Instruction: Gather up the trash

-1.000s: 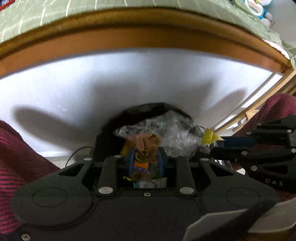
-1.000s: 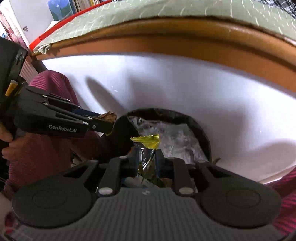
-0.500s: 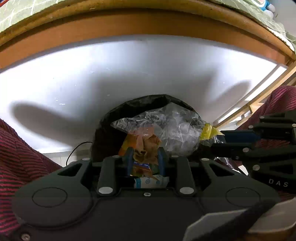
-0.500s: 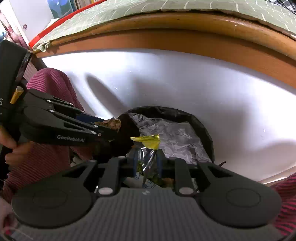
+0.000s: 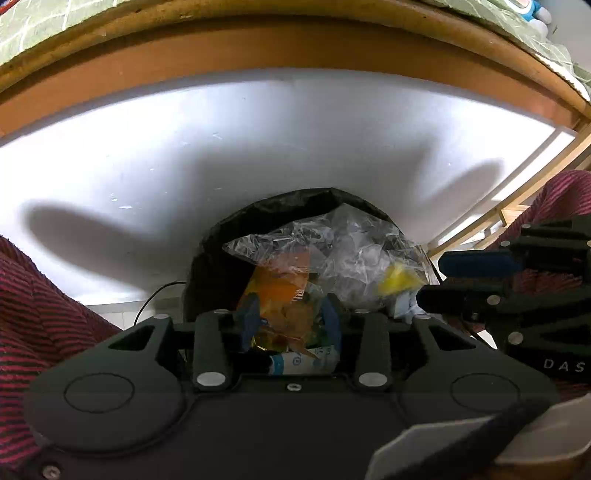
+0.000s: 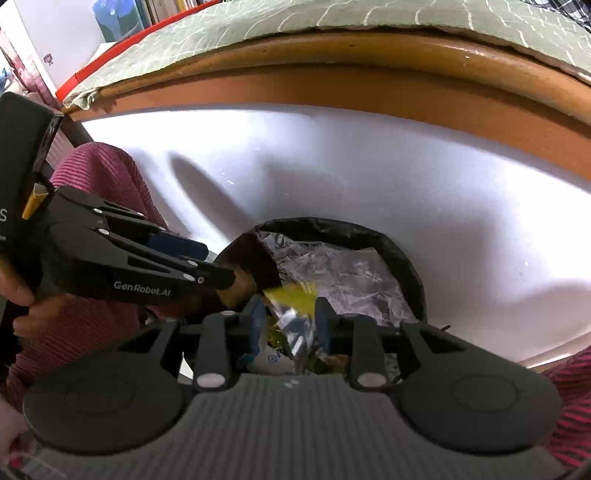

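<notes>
White floor (image 5: 258,147), wooden bed frame (image 5: 295,40), green quilt (image 6: 332,22), black-lined bin (image 6: 406,266)

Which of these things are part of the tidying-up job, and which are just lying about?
Part of the job:
- bin lined with a black bag
- orange wrapper, between the left gripper jaws, which have just opened
- yellow-edged wrapper, between the right gripper jaws, also just opened
- clear plastic in the bin

Just lying about:
- green cloth
- black cable
- books

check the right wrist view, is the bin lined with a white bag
No, the liner folded over the rim of the bin is black, with crumpled clear plastic lying inside it.
</notes>
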